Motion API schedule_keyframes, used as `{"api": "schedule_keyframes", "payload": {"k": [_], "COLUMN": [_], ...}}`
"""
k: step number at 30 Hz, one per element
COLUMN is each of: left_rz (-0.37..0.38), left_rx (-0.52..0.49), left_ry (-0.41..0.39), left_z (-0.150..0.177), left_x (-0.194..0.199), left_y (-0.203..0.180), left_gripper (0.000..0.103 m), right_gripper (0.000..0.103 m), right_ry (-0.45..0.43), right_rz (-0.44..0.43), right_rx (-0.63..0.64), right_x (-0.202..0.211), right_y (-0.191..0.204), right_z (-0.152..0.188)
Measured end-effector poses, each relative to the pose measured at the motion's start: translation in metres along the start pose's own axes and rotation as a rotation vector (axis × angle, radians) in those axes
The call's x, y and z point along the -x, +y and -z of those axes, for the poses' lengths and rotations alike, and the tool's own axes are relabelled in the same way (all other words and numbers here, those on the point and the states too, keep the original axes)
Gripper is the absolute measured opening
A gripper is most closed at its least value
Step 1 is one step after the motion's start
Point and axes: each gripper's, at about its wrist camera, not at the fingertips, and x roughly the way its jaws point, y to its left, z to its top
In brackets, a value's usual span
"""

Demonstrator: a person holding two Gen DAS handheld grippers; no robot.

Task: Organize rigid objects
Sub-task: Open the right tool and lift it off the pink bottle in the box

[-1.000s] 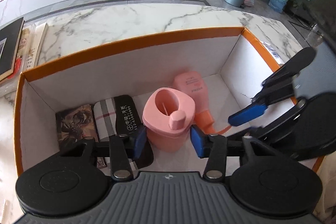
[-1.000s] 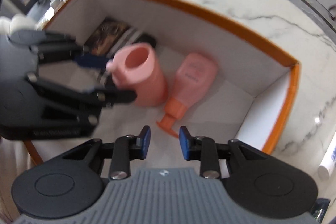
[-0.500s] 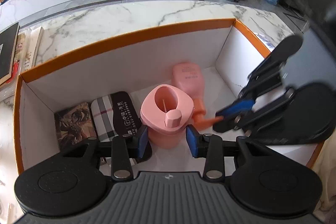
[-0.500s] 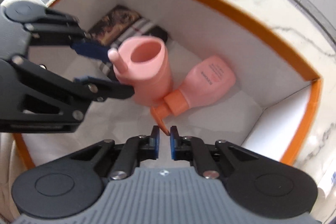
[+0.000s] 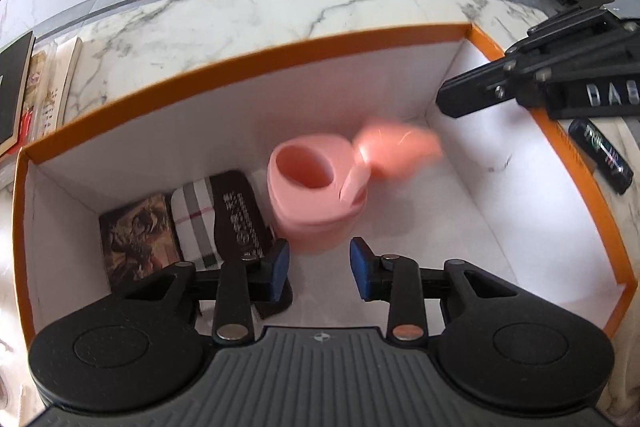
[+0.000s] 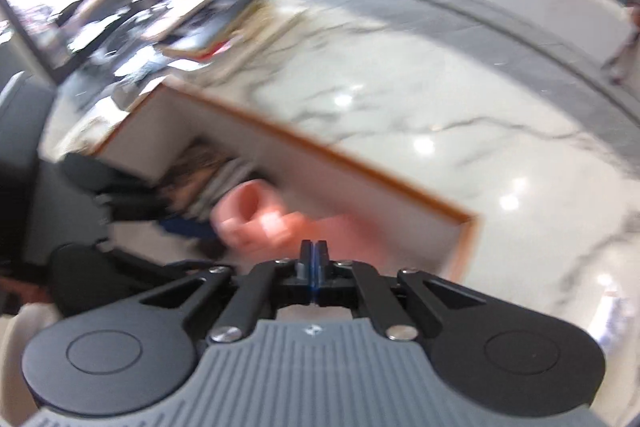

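Note:
A pink cup [image 5: 316, 187] stands upright in the white, orange-rimmed box [image 5: 240, 67]. Beside it a pink pump bottle [image 5: 394, 147] shows only as a blur. My left gripper [image 5: 319, 269] is open just in front of the cup, not touching it. My right gripper [image 6: 314, 259] is shut with its pads together and nothing visible between them; from the left wrist view its fingers [image 5: 480, 95] hover over the box's right side. The right wrist view is blurred, with the cup [image 6: 248, 211] and the bottle [image 6: 340, 231] below the gripper.
A dark patterned case [image 5: 138, 231], a striped pouch [image 5: 196, 215] and a black case [image 5: 240, 215] lie in the box's left part. A black tube [image 5: 600, 155] lies right of the box. Books [image 5: 24, 91] lie on the marble counter [image 5: 240, 15] to the left.
My right gripper closed fully and swung up out of the box to the right. The pump bottle is moving and now blurred. My left gripper opened wider and backed slightly from the cup.

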Motion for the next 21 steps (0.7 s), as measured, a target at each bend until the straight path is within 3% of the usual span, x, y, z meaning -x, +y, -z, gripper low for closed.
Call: {"api": "schedule_keyframes", "payload": {"k": [3,5,15,19,21], "left_rz": [-0.008,0.011,-0.008,0.014,0.019], "left_rx": [0.011,0.031,-0.016,-0.048,-0.069], "left_ry": [-0.02,-0.027,-0.023,-0.004,0.008], "left_z": [-0.004,-0.006,0.001,0.009,0.014], "left_x": [-0.005,-0.007,0.007,0.017,0.021], "left_y": [0.001,0.002,0.006,0.006,0.006], "left_gripper": [0.035,0.034,0.033,0.033,0.033], "right_gripper": [0.0,0.0,0.008,0.027,0.029], "right_ry": [-0.004,0.017,0.173,0.191,0.184], "right_rz": [-0.006,-0.01,-0.039,-0.037,-0.066], "right_rx": [-0.091,-0.079,0.27,0.352,0.402], "right_x": [-0.002,-0.005,-0.031,-0.033,-0.03], "right_y": [-0.015,-0.015,0.025,0.036,0.045], "right_z": [-0.003,-0.001,0.021,0.018,0.018]}}
